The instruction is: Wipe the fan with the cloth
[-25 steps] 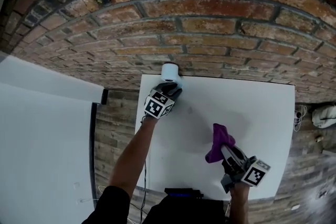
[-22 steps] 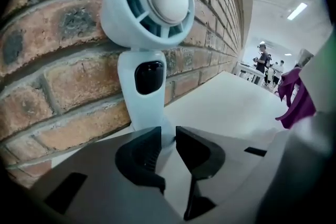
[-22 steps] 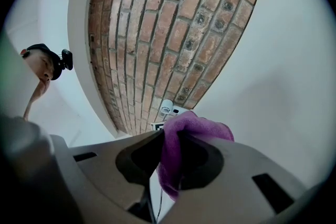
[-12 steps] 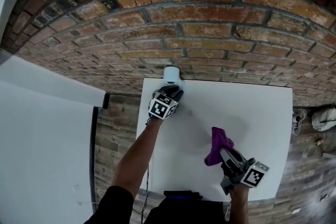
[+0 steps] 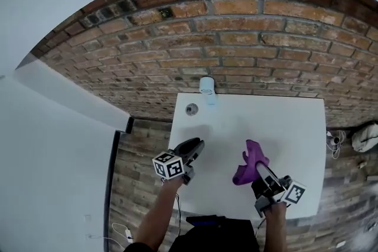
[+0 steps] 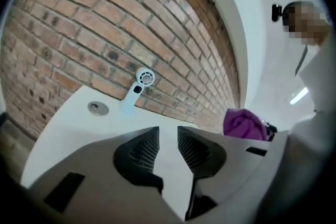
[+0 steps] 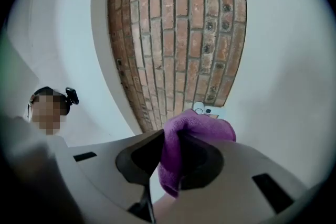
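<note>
A small white fan (image 5: 207,88) stands at the table's far edge against the brick wall; the left gripper view shows the fan (image 6: 140,83) ahead. My left gripper (image 5: 192,148) hovers over the near left corner of the white table (image 5: 295,127), well short of the fan. Its jaws (image 6: 168,144) are open, have just been opening, and hold nothing. My right gripper (image 5: 263,173) is shut on a purple cloth (image 5: 248,163), which hangs from the pads (image 7: 173,152). Part of the fan (image 7: 208,109) peeks from behind the cloth.
A small round grey disc (image 5: 191,108) lies in the tabletop near the fan. A brick wall (image 5: 236,38) rises behind the table. Plank floor (image 5: 142,150) lies to the left, a white wall (image 5: 53,144) beyond it. Cables (image 5: 335,140) lie at the table's right.
My left gripper has pulled back from the fan toward the table's near left edge and rolled. The disc it covered now shows. The right gripper rose a little with the cloth.
</note>
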